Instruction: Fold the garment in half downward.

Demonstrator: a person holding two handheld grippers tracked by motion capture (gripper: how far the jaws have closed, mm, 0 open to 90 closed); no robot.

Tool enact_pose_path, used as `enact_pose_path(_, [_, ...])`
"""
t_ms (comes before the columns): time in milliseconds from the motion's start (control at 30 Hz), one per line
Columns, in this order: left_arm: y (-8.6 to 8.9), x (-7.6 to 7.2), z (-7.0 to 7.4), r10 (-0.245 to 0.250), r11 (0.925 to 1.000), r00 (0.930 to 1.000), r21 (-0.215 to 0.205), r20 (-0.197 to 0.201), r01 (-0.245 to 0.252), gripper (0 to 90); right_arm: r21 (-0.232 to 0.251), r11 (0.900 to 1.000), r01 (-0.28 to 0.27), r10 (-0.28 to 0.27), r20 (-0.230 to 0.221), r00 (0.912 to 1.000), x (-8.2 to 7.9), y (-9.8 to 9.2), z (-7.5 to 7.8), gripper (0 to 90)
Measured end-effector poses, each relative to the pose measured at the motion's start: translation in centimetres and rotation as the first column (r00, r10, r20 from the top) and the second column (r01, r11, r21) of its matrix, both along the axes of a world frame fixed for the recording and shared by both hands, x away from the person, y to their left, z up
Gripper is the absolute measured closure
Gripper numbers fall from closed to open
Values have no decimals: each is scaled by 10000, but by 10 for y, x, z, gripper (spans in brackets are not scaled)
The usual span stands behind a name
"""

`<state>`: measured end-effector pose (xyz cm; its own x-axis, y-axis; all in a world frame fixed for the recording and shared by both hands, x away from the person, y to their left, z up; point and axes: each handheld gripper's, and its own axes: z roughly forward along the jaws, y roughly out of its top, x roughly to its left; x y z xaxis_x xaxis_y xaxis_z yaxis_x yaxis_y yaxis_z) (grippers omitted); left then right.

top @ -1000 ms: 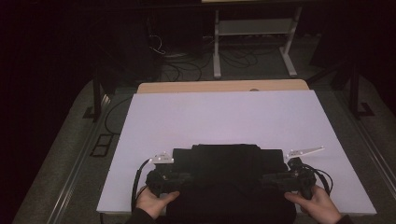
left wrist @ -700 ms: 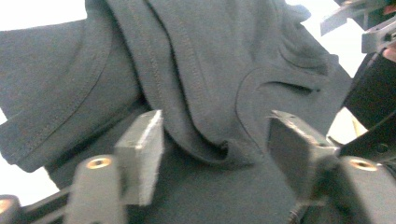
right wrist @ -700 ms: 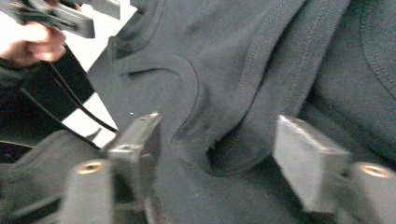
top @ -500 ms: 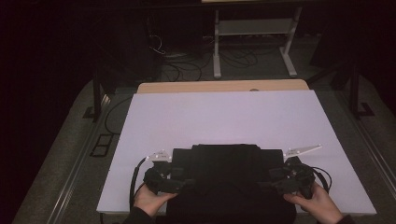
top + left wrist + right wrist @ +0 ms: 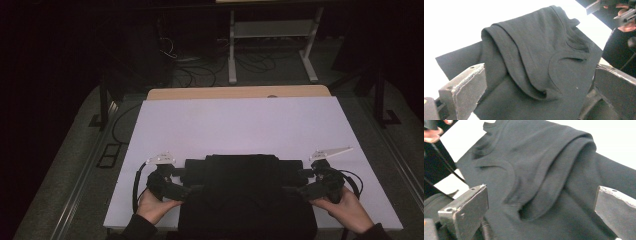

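Dark room with cables and a metal stand on the floor beyond; white table (image 5: 240, 125) lit in the middle. Black garment (image 5: 240, 195), folded, flat on the near edge of that table, between the two hands. Left gripper (image 5: 167, 186) at the garment's left edge, right gripper (image 5: 320, 186) at its right edge, each in a hand (image 5: 152, 207) coming up from the bottom of the high view.

Left gripper view: both jaws spread wide, just opened up further, pads clear of the cloth; a doubled fold of the garment (image 5: 531, 62) lying in the gap and beyond it, rounded hem toward the camera, nothing pinched. Other gripper's hand at the top right corner.

Right gripper view: same picture mirrored, jaws wide apart and just opened further, folded hem of the garment (image 5: 544, 177) between them and under them, cloth loose on the table, not gripped. White table surface beyond the garment's far edge
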<state>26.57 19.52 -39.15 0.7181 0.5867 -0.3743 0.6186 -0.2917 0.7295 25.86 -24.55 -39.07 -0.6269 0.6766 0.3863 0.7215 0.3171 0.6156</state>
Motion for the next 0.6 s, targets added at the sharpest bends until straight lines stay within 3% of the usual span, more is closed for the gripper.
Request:
enact_pose_path(233, [4,8,7,-98,9999,9994,86,335,95,0,243,9996,117,-124,275,9995,9,-14,10,0])
enact_pose_path(600, [8,23,12,-183,9997,9983,192,550,173,0,-43,9997,242,-240,532,9983,22,-21,16,0])
